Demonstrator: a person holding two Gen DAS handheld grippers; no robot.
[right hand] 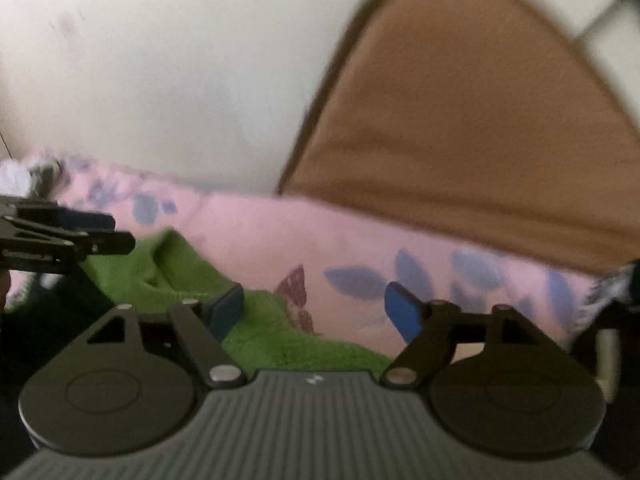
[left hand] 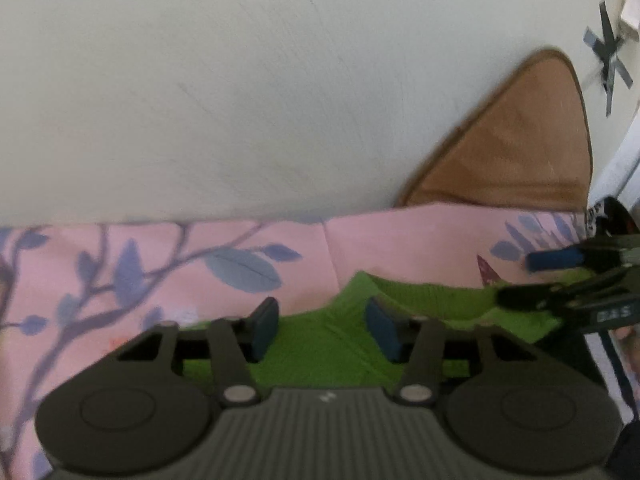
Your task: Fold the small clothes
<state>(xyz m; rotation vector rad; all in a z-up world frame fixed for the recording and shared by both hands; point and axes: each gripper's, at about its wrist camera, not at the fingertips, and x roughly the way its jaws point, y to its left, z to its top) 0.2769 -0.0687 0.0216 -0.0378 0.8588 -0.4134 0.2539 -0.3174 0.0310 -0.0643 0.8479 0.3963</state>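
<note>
1. A small green knit garment (left hand: 340, 344) lies spread on a pink cloth (left hand: 160, 264) printed with blue-grey branches and leaves. The pink cloth covers the near part of a white table (left hand: 240, 100).

2. The left tongs (left hand: 322, 330) hang just above the green garment with their two blue-padded fingers spread apart, released, and nothing between them. Green fabric shows in the gap and under both fingers.

3. In the left wrist view the right tongs (left hand: 520, 278) come in from the right edge. Their dark fingertips sit over the ribbed edge of the green garment, close to a small dark red motif (left hand: 488, 270) on the pink cloth.

4. From the right wrist view, the right tongs (right hand: 316, 308) are also released, with a wide gap between the fingers. The left finger is over the green garment (right hand: 260, 340); the right finger is over the pink cloth (right hand: 260, 232). The dark red motif (right hand: 298, 296) lies between them.

5. The left tongs (right hand: 116, 232) appear at the left edge of that view, above the garment's rumpled far end.

6. A tan fabric piece (right hand: 460, 120) with a darker stitched border lies on the white table (right hand: 160, 80) behind the pink cloth, which overlaps its near edge.

7. Grey tape strips crossed like a star (left hand: 608, 58) are stuck on a surface at the far right.
</note>
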